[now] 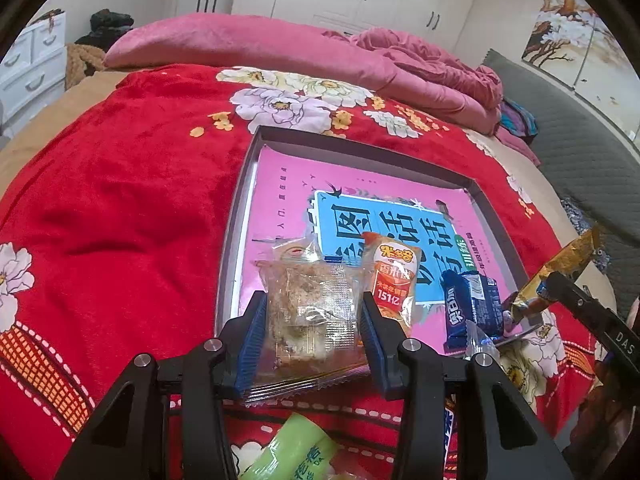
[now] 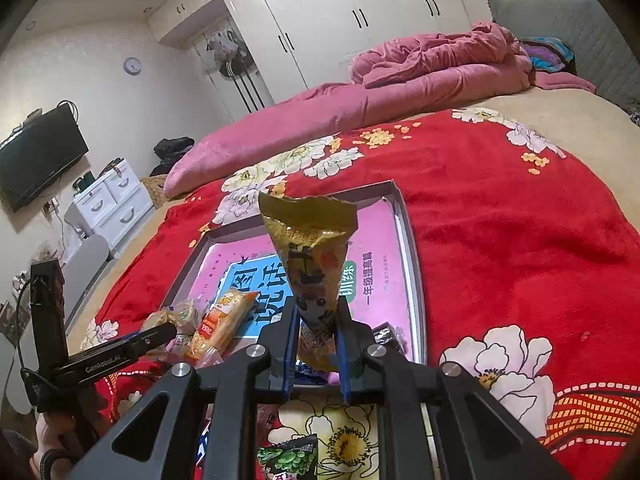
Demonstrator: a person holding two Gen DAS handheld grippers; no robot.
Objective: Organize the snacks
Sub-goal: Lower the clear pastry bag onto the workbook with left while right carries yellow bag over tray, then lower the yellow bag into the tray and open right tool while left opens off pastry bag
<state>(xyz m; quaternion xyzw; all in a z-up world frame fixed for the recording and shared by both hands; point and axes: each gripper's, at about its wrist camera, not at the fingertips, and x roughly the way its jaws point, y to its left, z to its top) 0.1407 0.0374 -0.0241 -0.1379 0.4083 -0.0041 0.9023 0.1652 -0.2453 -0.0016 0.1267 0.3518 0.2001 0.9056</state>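
A grey box lid [image 1: 244, 200] with a pink and blue book inside lies on the red floral blanket. My left gripper [image 1: 314, 308] stands wide around a clear-wrapped pastry [image 1: 310, 312] at the tray's near edge; its pads flank the packet. An orange rice-snack packet [image 1: 394, 276] and a blue cookie packet [image 1: 474, 304] lie in the tray beside it. My right gripper [image 2: 318, 320] is shut on a gold snack packet [image 2: 310, 248], held upright above the tray's near edge [image 2: 412, 240]. That gold packet also shows in the left wrist view [image 1: 560, 272].
A green packet [image 1: 296, 452] lies on the blanket below my left gripper. A green-and-black packet [image 2: 288, 456] lies below my right gripper. A pink quilt [image 1: 280, 48] is heaped at the far side of the bed. White drawers [image 2: 108, 196] stand at the left.
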